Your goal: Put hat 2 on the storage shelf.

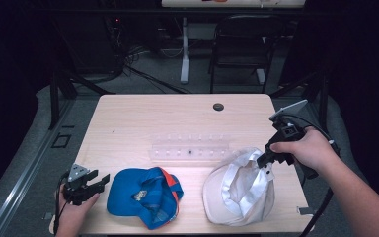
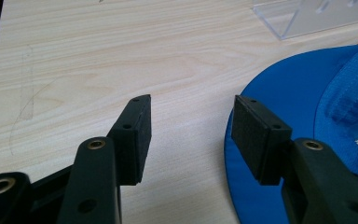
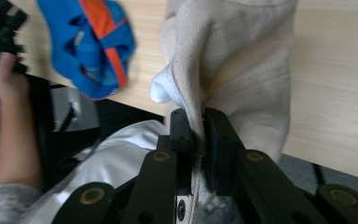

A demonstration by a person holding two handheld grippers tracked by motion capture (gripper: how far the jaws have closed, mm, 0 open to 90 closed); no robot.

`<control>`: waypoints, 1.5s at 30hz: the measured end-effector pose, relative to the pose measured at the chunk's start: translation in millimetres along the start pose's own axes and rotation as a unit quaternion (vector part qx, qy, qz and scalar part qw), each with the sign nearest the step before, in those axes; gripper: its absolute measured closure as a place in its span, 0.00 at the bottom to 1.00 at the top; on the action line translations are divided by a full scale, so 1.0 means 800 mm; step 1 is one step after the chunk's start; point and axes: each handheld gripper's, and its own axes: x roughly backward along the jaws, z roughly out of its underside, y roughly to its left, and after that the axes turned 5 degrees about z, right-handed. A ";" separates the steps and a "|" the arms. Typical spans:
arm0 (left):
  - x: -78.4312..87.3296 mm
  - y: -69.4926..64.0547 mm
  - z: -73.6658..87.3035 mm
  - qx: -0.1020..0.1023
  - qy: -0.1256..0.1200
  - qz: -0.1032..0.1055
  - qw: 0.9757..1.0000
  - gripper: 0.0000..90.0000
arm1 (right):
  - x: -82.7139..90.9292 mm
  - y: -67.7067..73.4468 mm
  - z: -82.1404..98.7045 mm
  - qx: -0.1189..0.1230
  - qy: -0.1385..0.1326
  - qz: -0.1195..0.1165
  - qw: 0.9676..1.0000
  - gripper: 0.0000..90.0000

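**Q.** Why is the white cap [image 1: 239, 187] held as shown?

**A.** The right tongs [image 1: 265, 160] are clenched on a fold of the cap's cloth at its far right side. In the right gripper view the cloth passes between the two jaws with no gap [image 3: 200, 126]. The grip on the rim lifts that side, judged as a way to raise or turn the cap while most of it lies on the desk [image 1: 143, 118] near the near right corner.

**Q.** And the left tongs [image 1: 96, 181]?

**A.** Released. The left gripper view shows the jaws apart over bare wood, grasping nothing [image 2: 189, 135], one jaw just over the brim of the blue cap [image 2: 307, 102]. They sit near the near left corner, probably ready for that cap's brim.

**Q.** Where does the blue cap lie?

**A.** Along the near edge, between the left tongs and the white cap, inner side up, with an orange band visible [image 1: 145, 195].

**Q.** Why the clear rack [image 1: 190, 147] behind them?

**A.** It stands at mid-desk, just beyond both caps; its small pegs suggest a holder, though its purpose cannot be told.

**Q.** Counts?

**A.** Caps, two: one white, one blue. Tongs, two. Clear rack, one. One dark grommet hole [image 1: 218, 106] near the far edge.
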 end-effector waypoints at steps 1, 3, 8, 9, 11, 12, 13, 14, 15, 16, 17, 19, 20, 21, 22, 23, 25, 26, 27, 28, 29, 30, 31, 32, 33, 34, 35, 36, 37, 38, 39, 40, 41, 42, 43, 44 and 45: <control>0.000 0.000 0.000 0.000 0.000 0.000 1.000 0.53 | 0.000 0.000 0.000 0.000 0.000 0.000 1.000 0.92; 0.000 0.000 0.000 0.000 0.000 0.000 1.000 0.53 | 0.001 -0.001 0.001 -0.002 -0.007 -0.024 1.000 0.92; 0.000 0.000 0.000 0.000 -0.001 0.000 1.000 0.53 | 0.003 -0.001 0.001 -0.012 -0.009 -0.081 0.997 0.92; 0.000 0.000 0.000 0.000 -0.001 0.000 1.000 0.53 | 0.004 -0.001 0.002 -0.006 -0.010 -0.086 0.996 0.92; 0.000 0.000 0.000 0.000 -0.001 0.000 1.000 0.53 | 0.004 -0.001 0.002 -0.006 -0.010 -0.094 0.995 0.92; 0.000 0.000 0.000 0.001 -0.002 -0.001 1.000 0.53 | 0.006 0.002 0.001 -0.008 -0.013 -0.102 0.995 0.92; 0.000 0.000 0.000 0.001 -0.002 -0.001 1.000 0.53 | 0.006 0.002 0.001 -0.008 -0.013 -0.102 0.995 0.92; 0.000 0.000 0.000 0.000 -0.001 0.000 1.000 0.54 | 0.009 0.004 0.001 -0.006 -0.016 -0.109 0.994 0.92; 0.000 0.000 0.000 0.000 -0.001 -0.001 1.000 0.53 | 0.010 0.004 0.001 -0.005 -0.019 -0.112 0.994 0.92; 0.000 0.000 0.000 0.001 -0.002 0.000 1.000 0.53 | 0.012 0.005 0.001 -0.003 -0.024 -0.116 0.993 0.92; 0.000 0.000 0.000 0.001 -0.002 0.000 1.000 0.53 | 0.012 0.005 0.001 -0.003 -0.024 -0.116 0.993 0.92; 0.001 0.000 0.000 0.000 -0.001 0.000 1.000 0.54 | 0.016 0.007 0.002 -0.002 -0.034 -0.123 0.992 0.92; 0.001 0.000 0.000 0.000 -0.002 0.000 1.000 0.54 | 0.019 0.007 0.002 -0.003 -0.036 -0.126 0.991 0.92; 0.001 0.000 0.000 0.000 -0.001 0.000 1.000 0.54 | 0.021 0.007 0.001 -0.005 -0.040 -0.131 0.991 0.92; 0.001 0.000 0.000 -0.001 -0.001 0.000 1.000 0.53 | 0.023 0.008 0.001 -0.013 -0.046 -0.135 0.990 0.92; 0.001 0.000 0.000 -0.001 -0.001 0.000 1.000 0.53 | 0.025 0.008 0.001 -0.013 -0.047 -0.138 0.989 0.92; 0.001 -0.001 0.000 -0.001 -0.003 0.000 1.000 0.53 | 0.028 0.007 -0.001 -0.013 -0.051 -0.145 0.988 0.92; 0.001 -0.001 0.000 -0.001 -0.003 0.000 1.000 0.54 | 0.031 0.006 -0.003 -0.011 -0.053 -0.154 0.987 0.92; 0.001 -0.001 0.000 0.000 -0.003 0.000 1.000 0.53 | 0.032 0.007 -0.003 -0.020 -0.061 -0.160 0.985 0.92; 0.001 -0.001 0.000 -0.001 -0.003 -0.001 1.000 0.53 | 0.032 0.007 -0.003 -0.020 -0.061 -0.160 0.985 0.92; 0.000 -0.001 0.000 -0.002 -0.003 -0.001 1.000 0.53 | 0.032 0.006 -0.004 -0.018 -0.067 -0.167 0.984 0.92; 0.002 -0.001 -0.001 -0.003 0.004 0.000 1.000 0.54 | 0.034 0.006 -0.007 -0.020 -0.072 -0.178 0.981 0.91; 0.002 -0.001 -0.001 -0.003 0.004 0.000 1.000 0.53 | 0.035 0.005 -0.008 -0.017 -0.073 -0.181 0.981 0.91; 0.001 -0.001 -0.001 -0.004 0.003 0.000 1.000 0.53 | 0.036 0.006 -0.009 -0.018 -0.075 -0.186 0.980 0.91; 0.001 -0.001 -0.001 -0.004 0.003 0.000 1.000 0.53 | 0.036 0.006 -0.009 -0.018 -0.075 -0.186 0.980 0.91; 0.001 -0.001 -0.001 -0.003 -0.001 -0.001 1.000 0.53 | 0.037 0.007 -0.012 -0.021 -0.080 -0.196 0.977 0.91; 0.001 -0.001 -0.001 -0.003 -0.001 -0.001 1.000 0.53 | 0.037 0.007 -0.012 -0.021 -0.080 -0.196 0.977 0.91; 0.001 -0.001 -0.001 -0.002 -0.003 -0.001 1.000 0.53 | 0.038 0.010 -0.015 -0.027 -0.087 -0.207 0.974 0.91; 0.001 -0.001 -0.001 -0.002 -0.004 -0.001 1.000 0.54 | 0.039 0.011 -0.017 -0.024 -0.088 -0.210 0.973 0.91; 0.001 -0.001 -0.001 -0.002 -0.004 -0.001 1.000 0.54 | 0.040 0.012 -0.018 -0.023 -0.087 -0.214 0.973 0.91; 0.001 -0.001 -0.001 -0.002 -0.004 -0.001 1.000 0.53 | 0.040 0.012 -0.018 -0.023 -0.087 -0.214 0.973 0.91; 0.001 -0.001 -0.001 -0.004 -0.004 -0.002 1.000 0.54 | 0.040 0.016 -0.021 -0.025 -0.094 -0.225 0.969 0.91; 0.001 -0.001 -0.001 -0.004 -0.004 -0.002 1.000 0.54 | 0.040 0.017 -0.022 -0.026 -0.096 -0.229 0.968 0.91; 0.001 -0.001 -0.001 -0.004 -0.004 -0.002 1.000 0.54 | 0.040 0.017 -0.022 -0.026 -0.096 -0.229 0.968 0.91; 0.001 -0.001 -0.001 -0.003 -0.004 -0.002 1.000 0.53 | 0.041 0.018 -0.023 -0.025 -0.098 -0.233 0.967 0.91; 0.001 0.000 -0.001 -0.003 -0.003 -0.001 1.000 0.54 | 0.041 0.020 -0.026 -0.024 -0.101 -0.243 0.965 0.91; 0.001 0.000 -0.001 -0.003 -0.003 -0.001 1.000 0.54 | 0.041 0.021 -0.028 -0.027 -0.103 -0.249 0.963 0.91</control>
